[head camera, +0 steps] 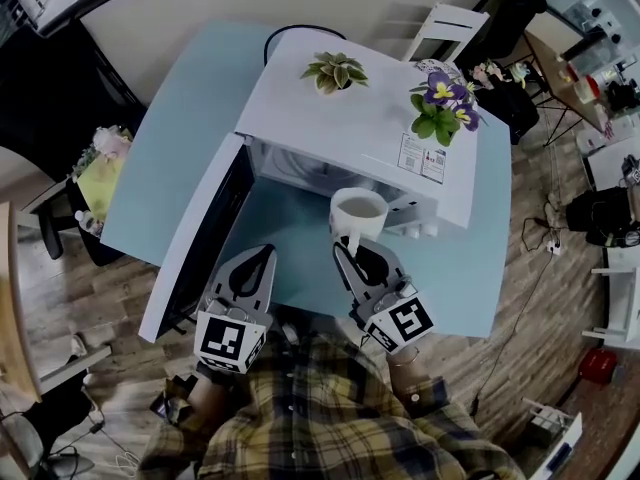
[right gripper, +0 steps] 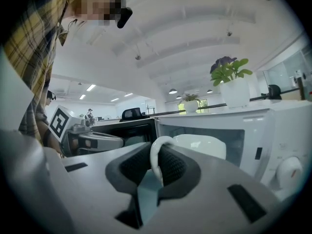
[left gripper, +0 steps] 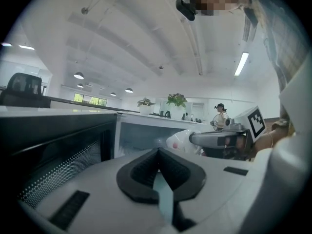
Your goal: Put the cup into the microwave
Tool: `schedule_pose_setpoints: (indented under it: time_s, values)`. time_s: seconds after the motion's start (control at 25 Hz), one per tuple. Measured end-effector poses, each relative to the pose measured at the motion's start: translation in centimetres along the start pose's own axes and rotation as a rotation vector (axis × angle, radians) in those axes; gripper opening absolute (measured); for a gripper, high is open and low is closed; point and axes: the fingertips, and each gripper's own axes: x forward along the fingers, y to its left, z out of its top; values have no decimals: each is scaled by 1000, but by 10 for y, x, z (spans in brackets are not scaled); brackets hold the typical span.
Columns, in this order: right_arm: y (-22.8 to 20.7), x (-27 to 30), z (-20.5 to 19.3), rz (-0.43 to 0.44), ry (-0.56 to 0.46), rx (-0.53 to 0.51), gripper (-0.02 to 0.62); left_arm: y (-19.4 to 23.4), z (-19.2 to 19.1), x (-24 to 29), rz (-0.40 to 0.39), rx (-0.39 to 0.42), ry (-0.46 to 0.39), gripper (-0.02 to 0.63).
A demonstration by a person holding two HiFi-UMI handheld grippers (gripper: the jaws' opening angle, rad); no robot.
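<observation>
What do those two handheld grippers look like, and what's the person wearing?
The left gripper and right gripper are light grey wedges with black ribbed pads, each carrying a cube of black-and-white square markers. The person wears a long-sleeved yellow plaid shirt.

Microwave [head camera: 380,118] on table [head camera: 190,118], cup [head camera: 358,213] before it

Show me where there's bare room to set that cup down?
Inside the microwave looks bare, between its open door and knobs. The blue table is free in front of it and to its right. The microwave's top is crowded by a green plant and a purple-flowered plant, leaving only the middle free.
</observation>
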Motion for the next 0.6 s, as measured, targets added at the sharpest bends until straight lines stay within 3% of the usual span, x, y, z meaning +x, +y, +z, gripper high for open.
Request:
schedule_pose_setpoints:
  time_s: [0.6]
  values:
    - [-23,62,-33,13,-6,-28,51,-2,-21,27,-24,1,43,-6]
